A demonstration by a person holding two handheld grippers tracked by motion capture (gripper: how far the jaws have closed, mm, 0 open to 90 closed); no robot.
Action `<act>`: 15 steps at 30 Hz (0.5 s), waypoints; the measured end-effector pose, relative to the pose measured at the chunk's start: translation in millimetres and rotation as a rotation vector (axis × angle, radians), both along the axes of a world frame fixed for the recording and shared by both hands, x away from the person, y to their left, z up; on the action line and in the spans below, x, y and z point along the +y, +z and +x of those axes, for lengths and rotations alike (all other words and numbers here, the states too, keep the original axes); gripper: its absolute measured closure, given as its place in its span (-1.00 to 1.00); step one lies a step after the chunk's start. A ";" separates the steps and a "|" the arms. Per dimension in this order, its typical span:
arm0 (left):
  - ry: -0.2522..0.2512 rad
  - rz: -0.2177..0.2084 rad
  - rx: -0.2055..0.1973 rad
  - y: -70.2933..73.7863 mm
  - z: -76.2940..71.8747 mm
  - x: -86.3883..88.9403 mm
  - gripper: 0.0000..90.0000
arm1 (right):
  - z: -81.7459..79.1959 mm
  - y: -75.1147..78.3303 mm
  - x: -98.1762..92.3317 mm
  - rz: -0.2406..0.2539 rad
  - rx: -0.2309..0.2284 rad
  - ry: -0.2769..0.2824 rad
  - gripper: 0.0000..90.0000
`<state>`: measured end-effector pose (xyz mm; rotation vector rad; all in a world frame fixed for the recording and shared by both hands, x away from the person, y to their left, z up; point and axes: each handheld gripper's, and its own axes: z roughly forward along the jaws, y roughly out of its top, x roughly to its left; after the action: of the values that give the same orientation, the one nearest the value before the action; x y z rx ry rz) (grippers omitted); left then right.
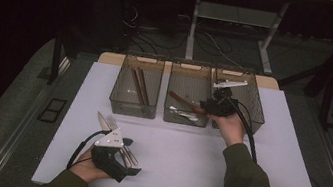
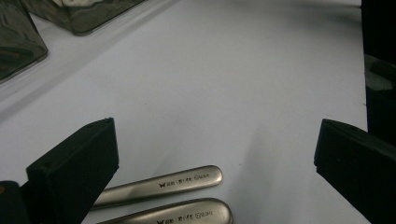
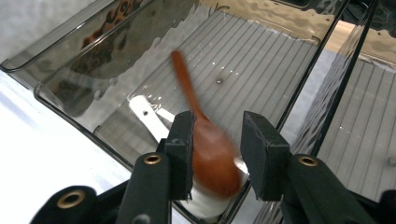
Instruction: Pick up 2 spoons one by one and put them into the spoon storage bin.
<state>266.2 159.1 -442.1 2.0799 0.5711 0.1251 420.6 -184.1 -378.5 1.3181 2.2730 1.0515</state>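
A brown wooden spoon (image 3: 205,140) lies blurred between the jaws of my right gripper (image 3: 217,149), bowl toward the camera and handle pointing into the middle bin (image 3: 60,105). There is a gap between the spoon and the right pad, so the jaws stand open around it. From above, my right gripper (image 1: 208,108) hangs at the near right corner of the middle bin (image 1: 192,69), with the wooden spoon (image 1: 184,101) slanting inside. My left gripper (image 2: 217,137) is wide open just above two metal handles (image 2: 159,184) on the white table (image 2: 233,70).
A white spoon (image 3: 149,116) lies in the middle bin under the wooden one. The left bin (image 1: 140,59) holds brown chopsticks (image 1: 140,87). The right bin (image 1: 254,105) stands beside my right hand. A fork (image 1: 110,122) and knife (image 1: 101,119) lie by my left gripper (image 1: 130,157).
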 end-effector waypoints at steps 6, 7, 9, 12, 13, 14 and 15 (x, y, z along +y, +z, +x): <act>0.001 0.000 0.000 -0.1 -0.2 0.0 -1.00 | -4.9 3.1 -5.9 0.049 0.000 0.033 0.23; 0.000 0.002 -0.001 -0.2 0.0 0.0 -1.00 | -7.0 3.6 -7.4 0.063 -0.001 0.043 0.20; 0.003 0.001 0.004 -0.3 -0.3 -0.2 -1.00 | -10.6 4.5 -10.5 0.084 0.001 0.057 0.15; 0.004 0.002 0.004 -0.2 -0.5 -0.1 -1.00 | -16.7 6.0 -15.6 0.118 -0.001 0.079 0.08; 0.001 0.006 0.002 0.0 -0.3 0.2 -1.00 | -18.6 6.6 -17.8 0.129 -0.005 0.086 -0.01; 0.002 0.006 0.002 -0.1 -0.3 0.2 -1.00 | -20.9 6.8 -19.7 0.137 -0.017 0.085 -0.06; 0.003 0.007 0.003 -0.1 -0.3 0.2 -1.00 | -22.9 7.3 -21.8 0.140 -0.015 0.089 -0.06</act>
<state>265.9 159.3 -442.2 2.0862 0.5760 0.1258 397.7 -205.9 -371.2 1.2655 2.3023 1.2672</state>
